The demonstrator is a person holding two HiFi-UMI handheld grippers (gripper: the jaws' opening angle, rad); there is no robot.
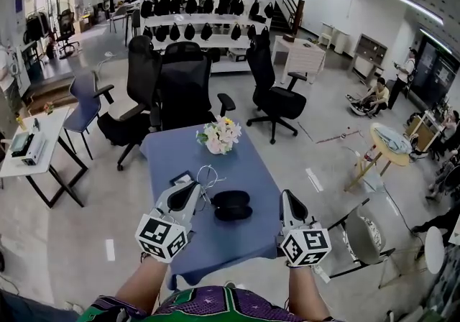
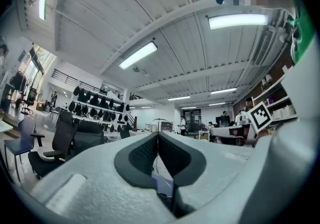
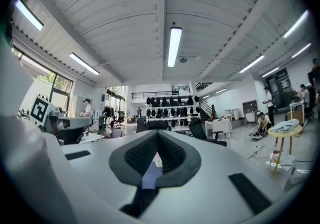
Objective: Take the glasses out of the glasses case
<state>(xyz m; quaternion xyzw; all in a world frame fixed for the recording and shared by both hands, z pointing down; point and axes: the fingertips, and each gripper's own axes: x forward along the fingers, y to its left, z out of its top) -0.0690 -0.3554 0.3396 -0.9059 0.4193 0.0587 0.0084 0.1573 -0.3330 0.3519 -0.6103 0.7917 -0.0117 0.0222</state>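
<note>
head view: a blue table stands below, with flowers at its far end. the black case lies on the table near the front edge, between the two grippers, and seems to lie open in two halves. the left gripper is just left of the case and points up and to the right. at its tips sit the glasses, a thin wire frame out of the case and just beyond its upper left. the right gripper is at the table's right edge, near the case but apart from it. both forearms come in from the bottom of the frame. office chairs stand past the table.

left gripper view: the left gripper has its dark pads pressed together at the tips, pinching the glasses. a thin wire loop rises just above the tips and a strand of wire runs down the gap behind them. the room, the ceiling lights and shelves of dark bags fill the background.

right gripper view: the right gripper has its pads pressed together at the tips with nothing between them. a sliver of the table shows in the gap behind the tips.
</note>
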